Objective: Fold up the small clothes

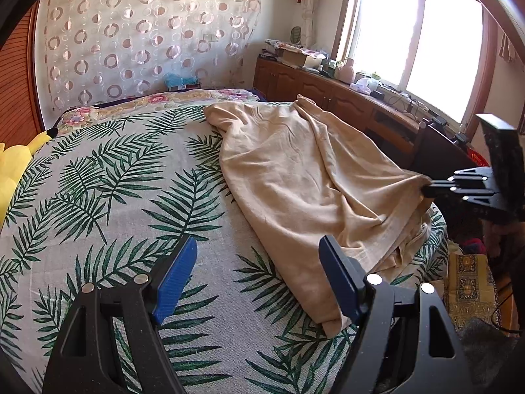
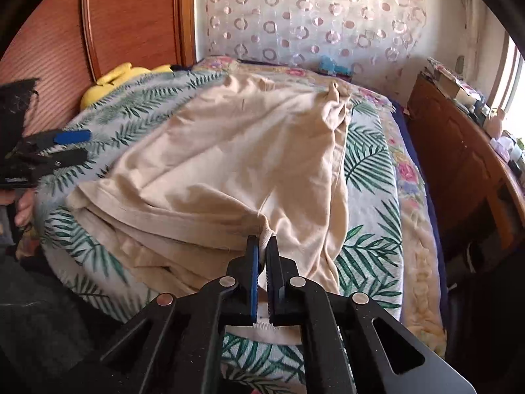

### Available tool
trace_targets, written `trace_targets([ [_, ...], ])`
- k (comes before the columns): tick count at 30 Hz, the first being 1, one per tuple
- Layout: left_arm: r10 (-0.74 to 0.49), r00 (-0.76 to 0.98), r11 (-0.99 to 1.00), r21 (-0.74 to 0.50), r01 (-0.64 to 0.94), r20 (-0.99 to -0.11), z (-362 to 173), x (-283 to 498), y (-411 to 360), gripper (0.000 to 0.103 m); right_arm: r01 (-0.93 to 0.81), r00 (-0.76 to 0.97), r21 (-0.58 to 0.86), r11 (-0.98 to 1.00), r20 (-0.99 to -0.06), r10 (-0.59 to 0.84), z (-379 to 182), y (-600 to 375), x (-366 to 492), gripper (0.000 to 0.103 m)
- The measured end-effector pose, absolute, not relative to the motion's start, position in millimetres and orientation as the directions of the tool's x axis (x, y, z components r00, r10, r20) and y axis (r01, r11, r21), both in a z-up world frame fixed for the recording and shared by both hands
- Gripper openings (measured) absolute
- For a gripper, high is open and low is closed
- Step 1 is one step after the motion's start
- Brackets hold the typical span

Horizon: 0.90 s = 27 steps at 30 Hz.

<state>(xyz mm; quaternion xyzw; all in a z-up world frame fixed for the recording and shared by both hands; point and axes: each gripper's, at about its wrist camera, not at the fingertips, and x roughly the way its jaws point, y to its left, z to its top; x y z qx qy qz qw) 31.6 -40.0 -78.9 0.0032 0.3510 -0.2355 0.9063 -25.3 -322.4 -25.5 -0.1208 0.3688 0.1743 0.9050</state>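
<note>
At the 9 o'clock side of the bed (image 1: 98, 197), the left gripper (image 1: 259, 279) hangs with its fingers spread wide, holding nothing, just beside the near corner of the beige garment (image 1: 311, 177). The garment lies rumpled from the middle of the bed toward 3 o'clock. There the right gripper (image 2: 262, 246) has its fingers pressed together, pinching a bunched bit of the hem. The likely trouble: that pinch looks thin, so a pull could slip it free, or drag the whole cloth sideways because the left corner is unheld.
</note>
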Motion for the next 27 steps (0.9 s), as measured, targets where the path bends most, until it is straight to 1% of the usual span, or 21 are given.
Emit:
trace_targets([
  [5,-0.432,0.632,0.883,-0.157,0.443,-0.643,-79.0,29.8,-45.2,0.078,-0.356,0.691,-0.114,0.928,-0.7,0.179,-18.1,-346.2,-51.1,0.003],
  [9,-0.433,0.617,0.878,-0.152,0.454,-0.657,-82.7,29.6,-51.8,0.078,-0.298,0.677,-0.106,0.949,-0.724,0.132,-28.4,-361.2,-56.7,0.003],
  [12,-0.435,0.605,0.875,-0.154,0.459,-0.667,-85.7,30.0,-55.5,0.078,-0.28,0.662,-0.074,0.957,-0.737,0.137,-28.8,-365.7,-58.5,0.005],
  [13,-0.439,0.599,0.873,-0.159,0.461,-0.669,-86.8,30.4,-56.3,0.078,-0.269,0.665,-0.075,0.96,-0.736,0.129,-28.2,-366.3,-57.5,0.009],
  [14,-0.44,0.595,0.872,-0.161,0.462,-0.673,-87.9,30.6,-57.2,0.078,-0.265,0.67,-0.07,0.962,-0.731,0.131,-27.2,-367.5,-57.6,0.017],
  [15,-0.437,0.593,0.872,-0.159,0.462,-0.676,-89.0,30.7,-58.2,0.077,-0.263,0.678,-0.057,0.963,-0.721,0.142,-24.7,-367.9,-57.8,0.022],
  [17,-0.436,0.585,0.871,-0.158,0.465,-0.684,-91.6,30.9,-60.9,0.077,-0.262,0.694,-0.032,0.964,-0.701,0.166,-26.5,-373.0,-57.1,0.037],
  [18,-0.438,0.579,0.869,-0.159,0.468,-0.688,-92.7,31.4,-62.0,0.077,-0.259,0.699,-0.025,0.966,-0.695,0.17,-27.2,-371.5,-55.3,0.042],
  [19,-0.44,0.573,0.867,-0.16,0.472,-0.691,-94.2,31.2,-63.3,0.077,-0.258,0.702,-0.019,0.966,-0.691,0.174,-29.2,-369.5,-52.9,0.052],
  [20,-0.442,0.566,0.864,-0.161,0.476,-0.696,-95.6,30.7,-64.5,0.078,-0.26,0.703,-0.012,0.965,-0.687,0.181,-35.2,-367.6,-50.0,0.054],
  [22,-0.466,0.546,0.851,-0.183,0.492,-0.696,-96.5,29.1,-66.0,0.076,-0.26,0.698,-0.006,0.966,-0.693,0.184,-43.5,-363.4,-41.8,0.054],
  [24,-0.491,0.536,0.837,-0.202,0.508,-0.687,-95.5,26.4,-66.6,0.066,-0.252,0.691,-0.005,0.968,-0.701,0.177,-51.7,-360.5,-32.9,0.054],
  [25,-0.487,0.536,0.838,-0.197,0.509,-0.689,-95.3,25.7,-67.7,0.063,-0.251,0.689,0.005,0.968,-0.702,0.182,-53.8,-360.5,-28.8,0.054],
  [26,-0.481,0.536,0.839,-0.188,0.51,-0.693,-95.6,25.0,-69.4,0.057,-0.248,0.686,0.012,0.969,-0.704,0.184,-56.6,-360.3,-25.0,0.054],
  [27,-0.478,0.532,0.838,-0.183,0.513,-0.698,-96.5,24.4,-71.1,0.055,-0.244,0.683,0.014,0.97,-0.708,0.182,-59.7,-360.2,-22.3,0.054],
])
